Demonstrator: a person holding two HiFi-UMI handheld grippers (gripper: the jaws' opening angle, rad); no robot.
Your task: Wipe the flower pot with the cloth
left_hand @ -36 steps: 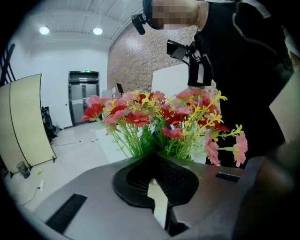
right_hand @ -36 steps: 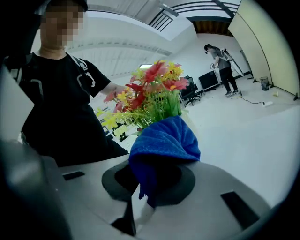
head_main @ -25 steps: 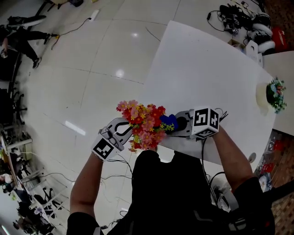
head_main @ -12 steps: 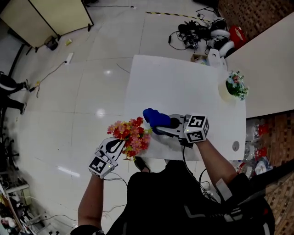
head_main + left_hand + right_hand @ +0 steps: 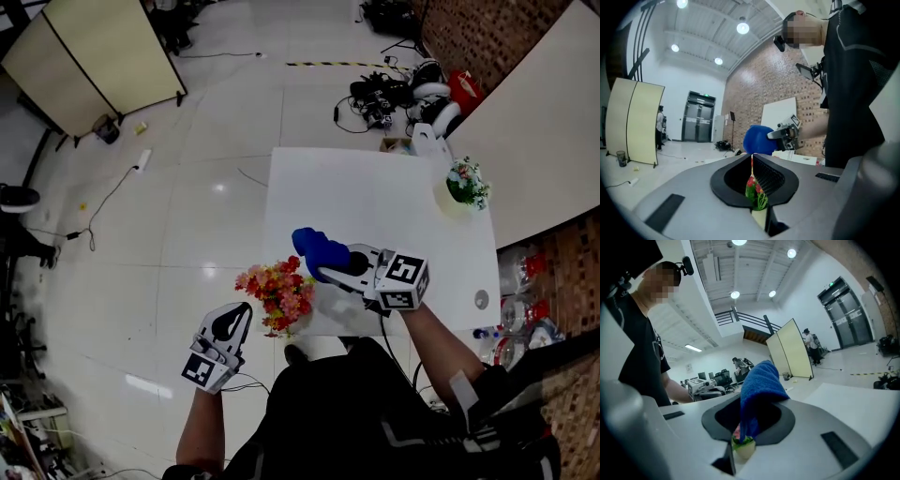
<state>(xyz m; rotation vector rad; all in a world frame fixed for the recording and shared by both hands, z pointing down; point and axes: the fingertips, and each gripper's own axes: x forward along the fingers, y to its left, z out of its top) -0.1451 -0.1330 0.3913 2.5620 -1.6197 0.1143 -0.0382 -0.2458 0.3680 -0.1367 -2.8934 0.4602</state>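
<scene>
Table (image 5: 394, 202) now holds flower pot (image 5: 277, 296); left tongs (image 5: 240, 316) withdrawn closed, right tongs (image 5: 334, 273) pinch cloth (image 5: 316, 249).

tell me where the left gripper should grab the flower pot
Probably best to take the flower pot by its cream wall below the flowers, coming in low from the person's left, where the left gripper is. From above, the blooms cover its rim.

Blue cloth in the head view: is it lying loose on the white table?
No, the blue cloth is clamped between the jaws of the right gripper and bunches up at their tips.
</scene>
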